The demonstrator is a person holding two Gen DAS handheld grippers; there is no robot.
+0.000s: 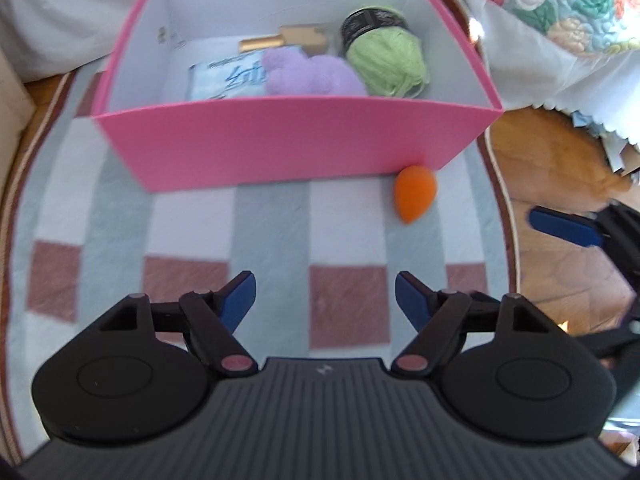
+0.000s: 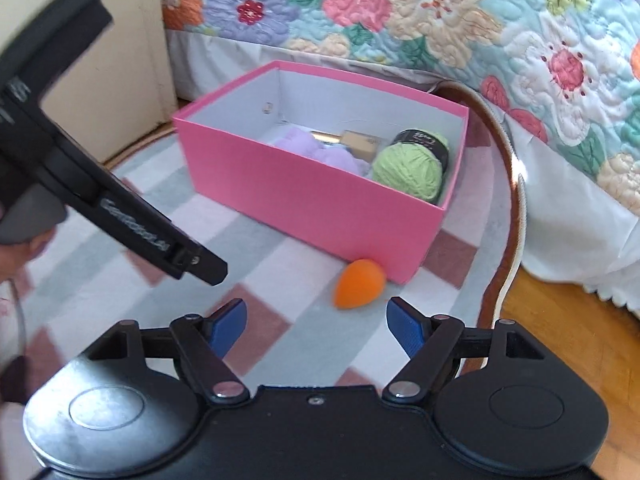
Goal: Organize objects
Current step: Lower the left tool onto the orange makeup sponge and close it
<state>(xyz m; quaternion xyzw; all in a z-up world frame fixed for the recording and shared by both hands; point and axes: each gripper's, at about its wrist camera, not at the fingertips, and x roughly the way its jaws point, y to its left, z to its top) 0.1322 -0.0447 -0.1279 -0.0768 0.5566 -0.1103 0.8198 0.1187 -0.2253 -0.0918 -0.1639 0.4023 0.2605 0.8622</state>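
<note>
Checked in grey, white and dusty red, a rug (image 1: 192, 220) covers the floor beside a bed draped in a flowered quilt (image 2: 440, 12). On the rug stands a pink box (image 1: 288, 140), open at the top, holding a green yarn ball (image 1: 386, 60), a purple fluffy thing (image 1: 312, 74), a gold bottle (image 1: 280, 42) and a pale blue packet (image 1: 224, 80). An orange teardrop sponge (image 2: 359, 283) lies on the rug just beside the box's near corner, at about 1 o'clock from the left tongs (image 1: 325, 300) and 12 o'clock from the right tongs (image 2: 316, 322). Both tongs hang released, blue pads wide apart, grasping nothing.
</note>
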